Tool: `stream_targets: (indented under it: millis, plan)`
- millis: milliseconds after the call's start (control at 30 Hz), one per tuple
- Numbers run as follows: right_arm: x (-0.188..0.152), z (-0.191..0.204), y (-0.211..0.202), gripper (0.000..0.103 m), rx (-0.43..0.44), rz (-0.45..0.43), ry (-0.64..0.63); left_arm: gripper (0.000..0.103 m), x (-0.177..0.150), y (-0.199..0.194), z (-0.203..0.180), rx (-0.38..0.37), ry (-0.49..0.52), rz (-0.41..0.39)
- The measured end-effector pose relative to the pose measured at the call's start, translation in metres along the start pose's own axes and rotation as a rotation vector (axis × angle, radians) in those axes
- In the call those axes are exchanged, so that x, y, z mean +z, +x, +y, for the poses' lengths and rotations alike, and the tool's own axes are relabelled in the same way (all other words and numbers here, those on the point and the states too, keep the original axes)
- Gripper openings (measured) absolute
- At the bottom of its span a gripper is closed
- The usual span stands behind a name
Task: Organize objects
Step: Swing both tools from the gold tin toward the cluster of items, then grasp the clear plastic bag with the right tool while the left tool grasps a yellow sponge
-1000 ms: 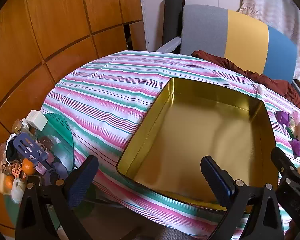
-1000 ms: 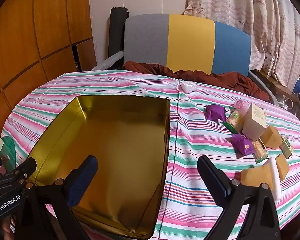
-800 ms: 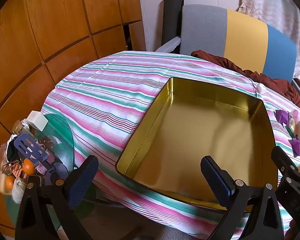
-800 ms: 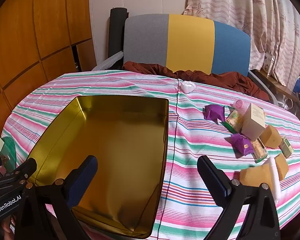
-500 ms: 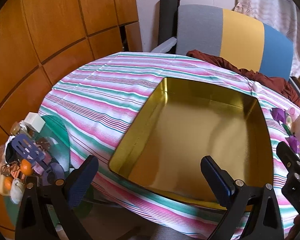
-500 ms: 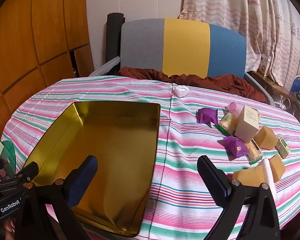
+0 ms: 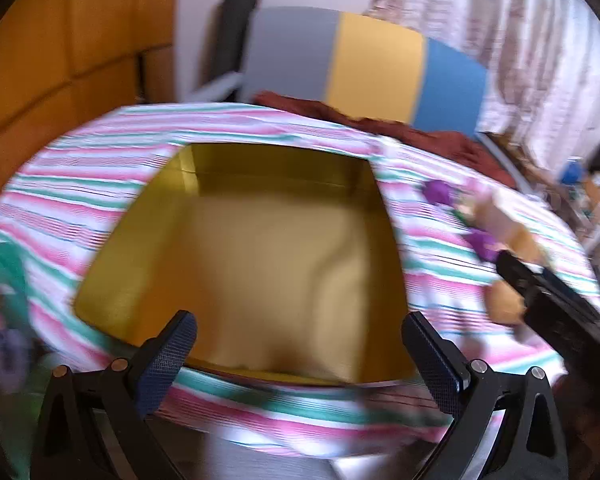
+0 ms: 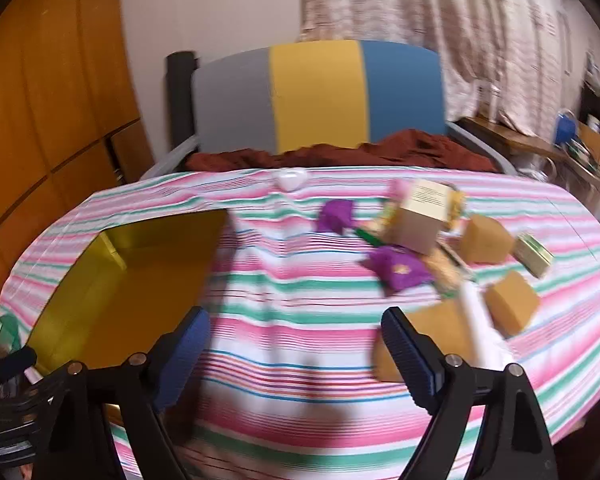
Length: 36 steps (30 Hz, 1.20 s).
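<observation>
We record one table under a pink, green and white striped cloth (image 8: pixel 300 344), both views blurred.

- Large rectangular gold metal tin (image 7: pixel 260 248), on the cloth's left part, nothing visible in it.
- Left black two-finger gripper with blue pads (image 7: pixel 300 350): jaws spread wide, holding nothing, over the tin's near rim.
- Right black two-finger gripper with blue pads (image 8: pixel 296 344): jaws spread wide, holding nothing, over bare cloth just right of the tin.
- Loose items, grouped on the cloth's right part, well apart from the tin: cream cardboard box with printed label (image 8: pixel 420 216); two crumpled purple wrappers (image 8: pixel 398 270); several tan blocks (image 8: pixel 510 308); small green-and-cream packet (image 8: pixel 534 254); white tube (image 8: pixel 476 320), lying against the nearest tan block.
- Small white item (image 8: pixel 289 179) at the cloth's far edge; we cannot identify it.
- Behind the table: grey, yellow and blue panelled chair back (image 8: pixel 318 94), rust-brown fabric (image 8: pixel 380 152) at its foot.
</observation>
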State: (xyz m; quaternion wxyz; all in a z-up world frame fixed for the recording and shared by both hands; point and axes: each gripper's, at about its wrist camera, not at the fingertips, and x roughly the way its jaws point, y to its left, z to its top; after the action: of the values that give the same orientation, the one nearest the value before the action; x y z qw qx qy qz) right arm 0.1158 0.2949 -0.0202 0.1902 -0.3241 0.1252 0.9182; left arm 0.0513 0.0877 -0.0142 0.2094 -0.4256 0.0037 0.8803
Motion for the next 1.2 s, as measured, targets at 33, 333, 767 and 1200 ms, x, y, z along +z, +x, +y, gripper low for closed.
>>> stream_targets:
  millis: [33, 333, 767, 1200]
  plan:
    - [-0.002, -0.015, -0.002, 0.085, -0.017, -0.006, 0.019, 0.103, -0.001, 0.003, -0.007, -0.049, 0.002, 0.021]
    - [-0.02, -0.143, -0.026, 0.078, -0.177, -0.073, 0.226, 0.103, -0.004, 0.005, -0.057, -0.288, 0.002, 0.029]
    - [-0.049, -0.169, 0.033, 0.053, 0.011, 0.109, 0.253, 0.103, -0.016, 0.022, -0.11, -0.255, 0.193, 0.08]
    - [-0.057, -0.182, 0.027, 0.037, -0.097, 0.06, 0.265, 0.103, -0.01, 0.048, -0.147, -0.302, 0.242, 0.076]
